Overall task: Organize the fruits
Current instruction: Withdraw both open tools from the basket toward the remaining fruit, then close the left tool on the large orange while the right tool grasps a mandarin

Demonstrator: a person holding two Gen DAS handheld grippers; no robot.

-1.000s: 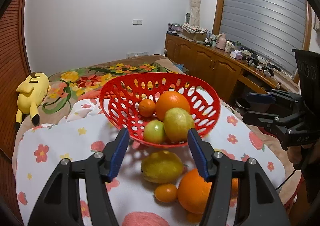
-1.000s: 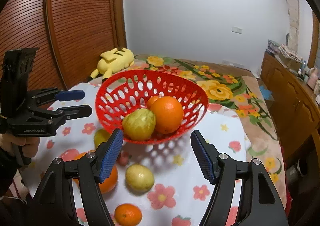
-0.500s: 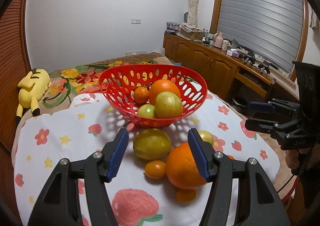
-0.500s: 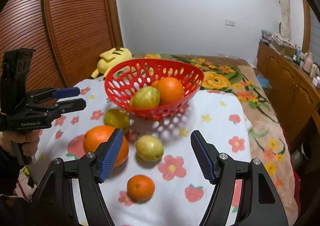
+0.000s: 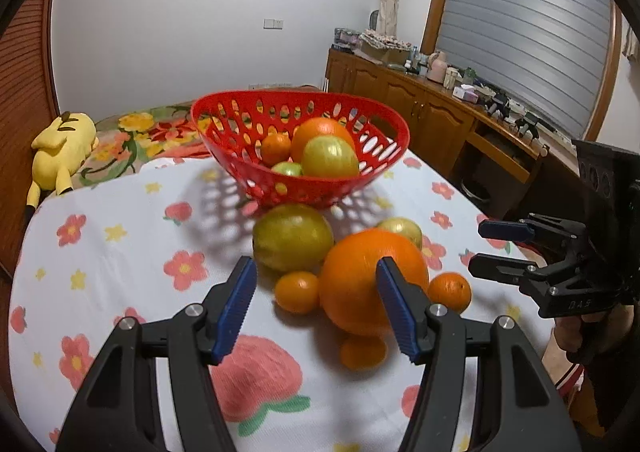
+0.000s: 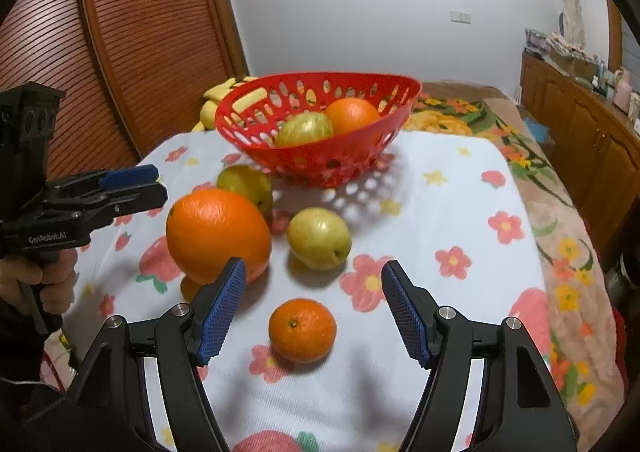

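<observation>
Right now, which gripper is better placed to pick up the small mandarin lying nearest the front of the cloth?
Right. The right gripper is open with the small mandarin centred just past its tips. The left gripper faces the big orange instead.

Both grippers are dropping back from the red basket [image 5: 300, 156], now hanging over the loose fruit on the surface.

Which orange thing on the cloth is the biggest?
The big orange beside the yellow-green fruits; the mandarins around it are much smaller.
</observation>
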